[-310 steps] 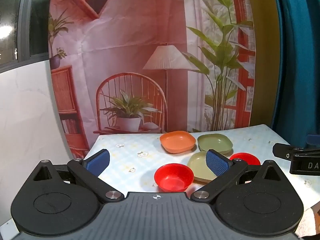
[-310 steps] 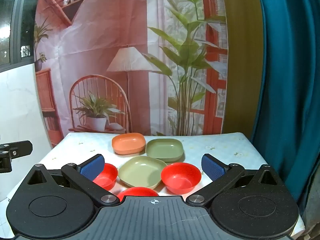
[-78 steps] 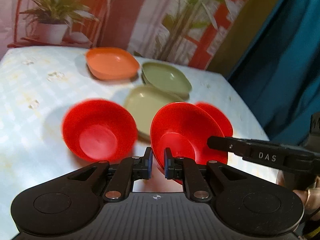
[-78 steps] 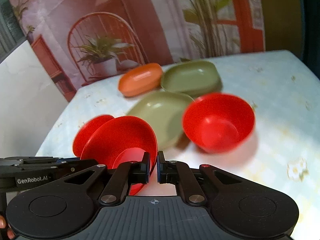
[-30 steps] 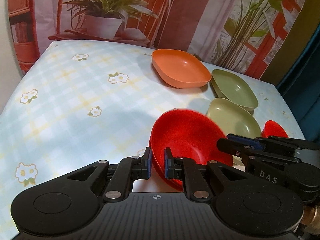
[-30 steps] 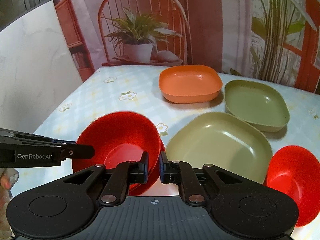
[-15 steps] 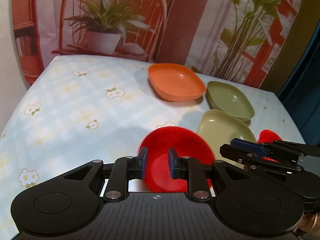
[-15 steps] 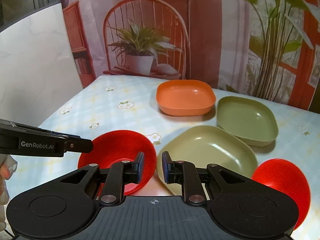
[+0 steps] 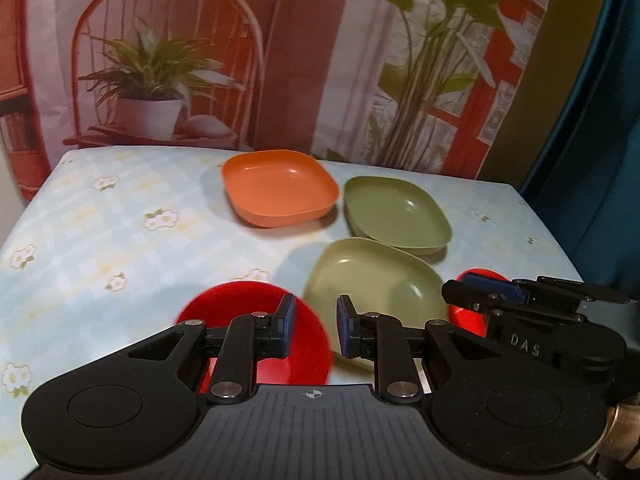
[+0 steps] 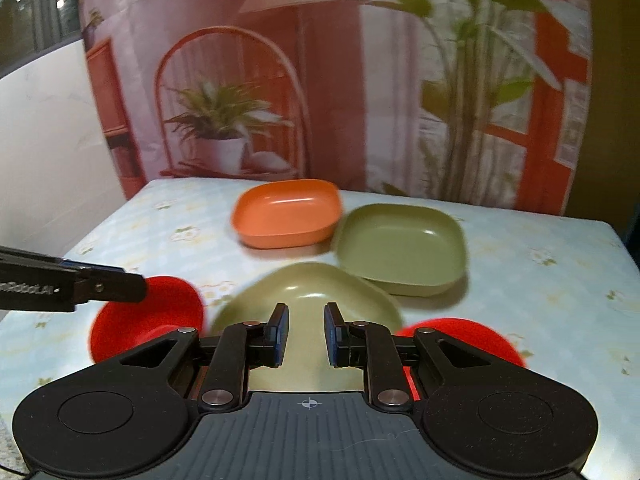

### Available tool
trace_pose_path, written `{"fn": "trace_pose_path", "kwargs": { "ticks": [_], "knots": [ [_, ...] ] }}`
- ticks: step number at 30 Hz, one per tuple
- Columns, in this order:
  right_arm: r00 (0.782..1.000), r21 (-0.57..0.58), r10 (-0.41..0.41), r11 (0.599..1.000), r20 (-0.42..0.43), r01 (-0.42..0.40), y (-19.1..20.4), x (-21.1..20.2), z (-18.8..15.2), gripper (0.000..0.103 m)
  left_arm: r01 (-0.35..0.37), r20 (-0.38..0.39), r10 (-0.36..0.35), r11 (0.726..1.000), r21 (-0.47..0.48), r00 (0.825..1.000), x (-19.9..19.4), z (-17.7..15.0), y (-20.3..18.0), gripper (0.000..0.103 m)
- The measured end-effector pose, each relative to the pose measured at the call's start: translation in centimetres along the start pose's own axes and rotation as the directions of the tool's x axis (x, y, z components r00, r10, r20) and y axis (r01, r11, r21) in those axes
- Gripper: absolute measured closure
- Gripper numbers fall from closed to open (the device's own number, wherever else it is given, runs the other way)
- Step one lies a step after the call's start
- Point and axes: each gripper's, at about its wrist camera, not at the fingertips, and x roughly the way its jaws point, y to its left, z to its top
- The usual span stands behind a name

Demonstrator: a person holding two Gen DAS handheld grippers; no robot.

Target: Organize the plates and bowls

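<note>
Both tongs empty, fingers apart: left tongs (image 9: 313, 322) above red bowl stack (image 9: 256, 328) on table (image 9: 120, 240), right tongs (image 10: 303, 330) over pale green plate (image 10: 308, 292). Judgement: task partway, since lone red bowl (image 10: 460, 334) unstacked and orange plate (image 10: 286, 214), dark green plate (image 10: 400, 248) and pale one separate. Stack count unclear; tongs bodies hide bowls' near rims.
</note>
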Motion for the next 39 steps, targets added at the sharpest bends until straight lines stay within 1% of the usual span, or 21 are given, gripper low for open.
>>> {"fn": "trace_pose_path", "kwargs": {
  "ticks": [5,9,10,11,12,17,24,30,36,39],
  "knots": [
    [1.0,0.03,-0.031,0.999,0.002,0.031,-2.8,-0.6,-0.5,0.085,0.021,-0.012,-0.021,1.0,0.009,1.0,0.8,-0.5,-1.5,0.08],
    [0.998,0.061,-0.059,0.996,0.006,0.059,-4.8,-1.2,-1.1,0.085,0.037,-0.02,-0.037,0.999,0.039,0.999,1.4,-0.6,-2.9,0.079],
    [0.998,0.072,-0.066,0.995,0.008,0.065,-5.3,-1.4,-1.2,0.085,0.046,-0.021,-0.045,0.998,0.041,0.999,1.5,-0.6,-3.1,0.077],
    [0.997,0.083,-0.075,0.994,0.011,0.073,-5.8,-1.5,-1.4,0.085,0.054,-0.023,-0.053,0.998,0.042,0.998,1.7,-0.5,-3.4,0.069],
    [0.997,0.09,-0.082,0.993,0.011,0.081,-6.2,-1.6,-1.6,0.085,0.062,-0.025,-0.061,0.997,0.043,0.998,1.9,-0.5,-3.6,0.064],
    [0.992,0.129,-0.126,0.984,0.008,0.124,-8.1,-2.1,-2.3,0.085,0.121,-0.041,-0.118,0.99,0.078,0.992,3.1,-0.3,-5.3,0.063],
    [0.985,0.155,-0.175,0.973,0.009,0.171,-9.5,-2.9,-3.2,0.084,0.17,-0.074,-0.164,0.982,0.078,0.984,5.3,-0.3,-6.9,0.063],
    [0.977,0.181,-0.211,0.961,-0.003,0.208,-10.7,-3.0,-3.7,0.084,0.186,-0.095,-0.176,0.978,0.098,0.98,6.9,-0.5,-8.1,0.063],
    [0.977,0.206,-0.212,0.955,-0.027,0.213,-11.4,-2.7,-4.6,0.084,0.2,-0.131,-0.185,0.973,0.116,0.974,8.4,-1.0,-9.2,0.064],
    [0.978,0.221,-0.208,0.952,-0.031,0.21,-11.5,-2.6,-5.0,0.084,0.194,-0.145,-0.176,0.973,0.127,0.974,9.0,-1.2,-9.4,0.064]
  ]
}}
